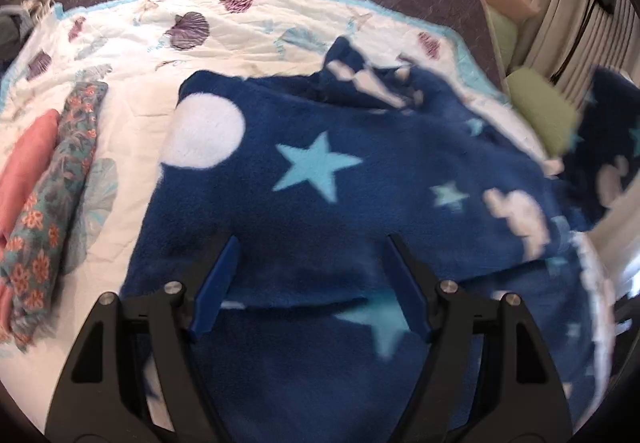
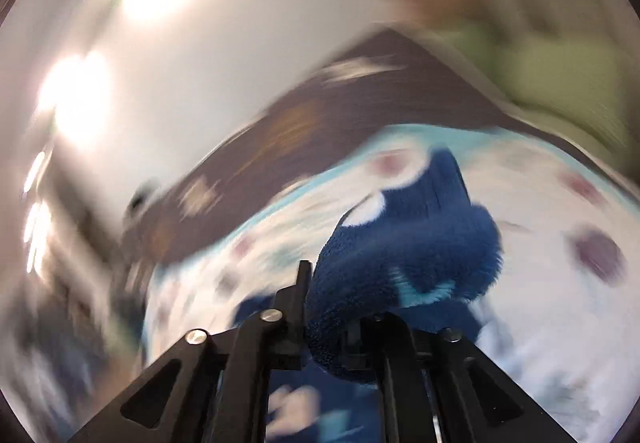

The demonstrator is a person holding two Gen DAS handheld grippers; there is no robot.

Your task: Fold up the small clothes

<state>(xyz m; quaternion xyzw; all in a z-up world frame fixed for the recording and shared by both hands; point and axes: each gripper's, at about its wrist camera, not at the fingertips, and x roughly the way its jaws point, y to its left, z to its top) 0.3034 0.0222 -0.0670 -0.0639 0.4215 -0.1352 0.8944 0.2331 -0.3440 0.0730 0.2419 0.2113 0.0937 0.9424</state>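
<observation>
While the left gripper [image 1: 312, 267] hangs spread wide over the fleece, the right gripper [image 2: 332, 307] has a bunch of it pinched!

Blue fleece garment [image 1: 340, 203] (navy, with pale stars and a white moon) lies spread over the middle of the bed [image 1: 132, 39], on a shell-print quilt; the left gripper's blue fingers [image 1: 218, 283] sit at 6 o'clock in its view, well apart, nothing between them. Off at 9 o'clock lie a floral folded cloth [image 1: 60, 183] and a pink folded cloth [image 1: 24, 171], side by side and touching. At 3 o'clock, a green pillow [image 1: 544, 115] sits at the bed's edge. Right wrist view is heavily blurred, yet a thick fold of the fleece [image 2: 404, 255] is clearly clamped between its closed jaws, bulging toward 1 o'clock above the quilt.
</observation>
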